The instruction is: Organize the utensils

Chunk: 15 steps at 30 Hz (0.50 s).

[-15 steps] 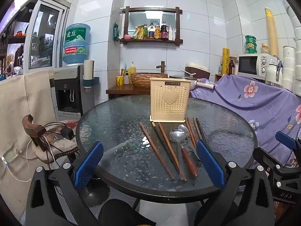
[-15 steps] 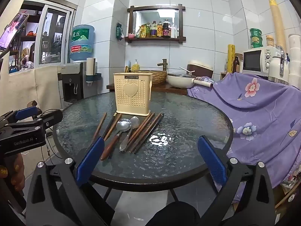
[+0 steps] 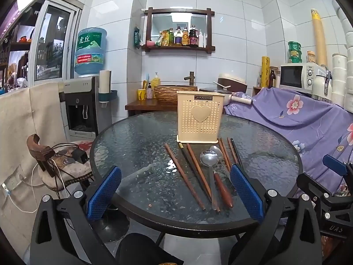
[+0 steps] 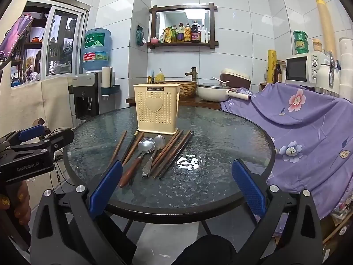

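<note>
A cream perforated utensil holder with a heart stands upright on the round glass table; it also shows in the right wrist view. In front of it lie several wooden chopsticks, a wooden-handled steel spoon and an all-metal spoon. The right wrist view shows the chopsticks, the wooden-handled spoon and the metal spoon. My left gripper is open and empty near the table's front edge. My right gripper is open and empty, likewise at the near edge.
A purple floral cloth covers furniture right of the table. A chair with cables stands at the left. A water dispenser, a wooden counter with a basket sink and a microwave are behind.
Both gripper views are almost unchanged; the grippers stay open and the utensils lie where they were.
</note>
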Tool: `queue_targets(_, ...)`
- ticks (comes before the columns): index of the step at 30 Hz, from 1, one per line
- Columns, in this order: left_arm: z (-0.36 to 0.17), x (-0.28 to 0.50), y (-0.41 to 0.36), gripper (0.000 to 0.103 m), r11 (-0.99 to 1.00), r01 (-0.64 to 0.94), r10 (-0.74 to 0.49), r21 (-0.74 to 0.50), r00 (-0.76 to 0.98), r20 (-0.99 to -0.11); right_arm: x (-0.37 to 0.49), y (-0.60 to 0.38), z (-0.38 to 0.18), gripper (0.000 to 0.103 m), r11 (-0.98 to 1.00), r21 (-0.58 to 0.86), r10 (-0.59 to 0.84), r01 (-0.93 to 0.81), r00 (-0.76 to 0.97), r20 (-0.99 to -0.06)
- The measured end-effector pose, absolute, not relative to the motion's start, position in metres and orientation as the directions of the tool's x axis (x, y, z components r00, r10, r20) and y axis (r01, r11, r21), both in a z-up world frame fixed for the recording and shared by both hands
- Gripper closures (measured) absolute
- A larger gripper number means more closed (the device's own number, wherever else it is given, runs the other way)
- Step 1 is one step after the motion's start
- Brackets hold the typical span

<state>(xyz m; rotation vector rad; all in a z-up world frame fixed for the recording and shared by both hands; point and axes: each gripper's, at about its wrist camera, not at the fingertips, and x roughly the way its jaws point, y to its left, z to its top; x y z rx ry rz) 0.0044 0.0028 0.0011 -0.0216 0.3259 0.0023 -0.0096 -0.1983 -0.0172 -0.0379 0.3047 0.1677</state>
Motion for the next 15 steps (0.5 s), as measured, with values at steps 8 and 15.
queue_targets(8, -0.0029, -0.0012, 0.0042, 0.006, 1.0, -0.013, 0.009, -0.011, 0.949, -0.315, -0.0053, -0.2058, -0.0157, 0.005, 0.985, -0.003, 0.164, -0.173, 0.939, -0.303)
queue_targets(15, -0.0027, -0.001, 0.0032, 0.006, 1.0, -0.015, 0.011, -0.011, 0.948, -0.319, -0.0065, -0.2064, -0.0147, 0.005, 0.985, -0.005, 0.163, -0.173, 0.94, -0.301)
